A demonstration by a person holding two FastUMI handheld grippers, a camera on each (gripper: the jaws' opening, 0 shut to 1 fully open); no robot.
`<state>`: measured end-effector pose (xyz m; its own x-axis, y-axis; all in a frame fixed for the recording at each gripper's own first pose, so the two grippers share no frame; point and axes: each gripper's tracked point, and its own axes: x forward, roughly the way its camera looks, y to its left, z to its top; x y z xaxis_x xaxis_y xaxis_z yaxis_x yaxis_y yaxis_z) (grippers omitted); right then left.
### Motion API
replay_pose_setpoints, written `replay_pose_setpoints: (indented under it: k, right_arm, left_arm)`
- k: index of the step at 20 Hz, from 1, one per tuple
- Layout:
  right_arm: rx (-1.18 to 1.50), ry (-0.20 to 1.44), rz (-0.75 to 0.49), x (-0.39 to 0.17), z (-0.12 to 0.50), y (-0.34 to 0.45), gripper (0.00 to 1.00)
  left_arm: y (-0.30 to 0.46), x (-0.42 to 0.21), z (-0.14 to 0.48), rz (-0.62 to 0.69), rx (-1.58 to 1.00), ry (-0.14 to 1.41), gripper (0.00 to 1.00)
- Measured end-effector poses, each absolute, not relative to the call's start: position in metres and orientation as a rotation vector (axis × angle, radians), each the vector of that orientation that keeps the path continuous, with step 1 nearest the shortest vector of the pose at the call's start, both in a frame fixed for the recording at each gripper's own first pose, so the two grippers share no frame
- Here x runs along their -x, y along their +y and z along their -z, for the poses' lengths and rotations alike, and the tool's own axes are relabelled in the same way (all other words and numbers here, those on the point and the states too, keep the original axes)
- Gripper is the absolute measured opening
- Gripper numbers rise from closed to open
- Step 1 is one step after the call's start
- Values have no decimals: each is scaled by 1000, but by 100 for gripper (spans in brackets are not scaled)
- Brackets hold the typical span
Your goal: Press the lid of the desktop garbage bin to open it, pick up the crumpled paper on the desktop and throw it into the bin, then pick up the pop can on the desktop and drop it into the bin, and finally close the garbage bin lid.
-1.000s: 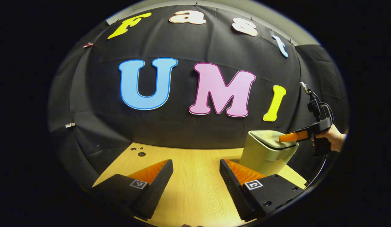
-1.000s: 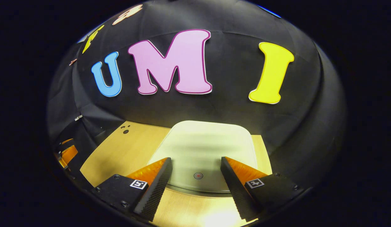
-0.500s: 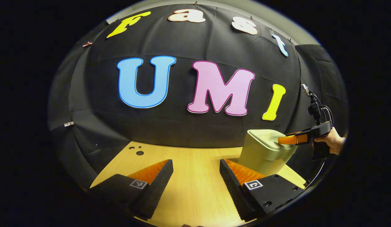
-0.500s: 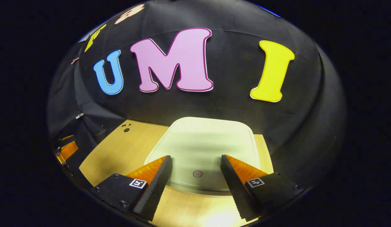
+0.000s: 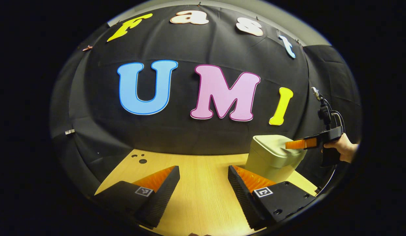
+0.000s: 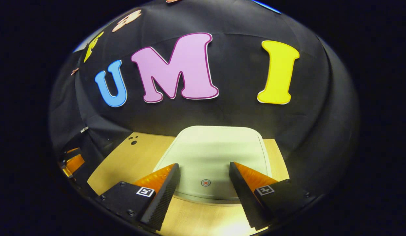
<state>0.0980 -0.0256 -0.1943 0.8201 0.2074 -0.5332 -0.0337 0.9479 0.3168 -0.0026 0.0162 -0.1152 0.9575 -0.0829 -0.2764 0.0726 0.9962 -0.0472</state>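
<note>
The small pale green plastic garbage bin [image 5: 273, 157] stands on the light wooden bench [image 5: 203, 183], near the back right corner by the black wall. Its flat lid [image 6: 212, 157] is down. The lid is longer front to back than side to side, as seen in the right gripper view, and a little red dot [image 6: 205, 182] sits near its front edge.

The right gripper [image 6: 203, 177] is the nearer one. It hangs right over the lid's front edge, fingers wide apart and holding nothing, and the red dot lies just below, between them. Whether they touch the lid I cannot tell. A press straight down there looks like the next move.

The left gripper [image 5: 203, 178] is well apart from the bin, over bare bench, fingers wide apart and holding nothing too.
</note>
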Motion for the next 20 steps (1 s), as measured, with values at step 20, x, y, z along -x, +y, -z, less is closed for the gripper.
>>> replay_pose_setpoints:
  k: [20]
  right_arm:
    - [-326,421,-240,-51,107,10,98]
  left_arm:
    - [-2,2,111,108,26,282,96]
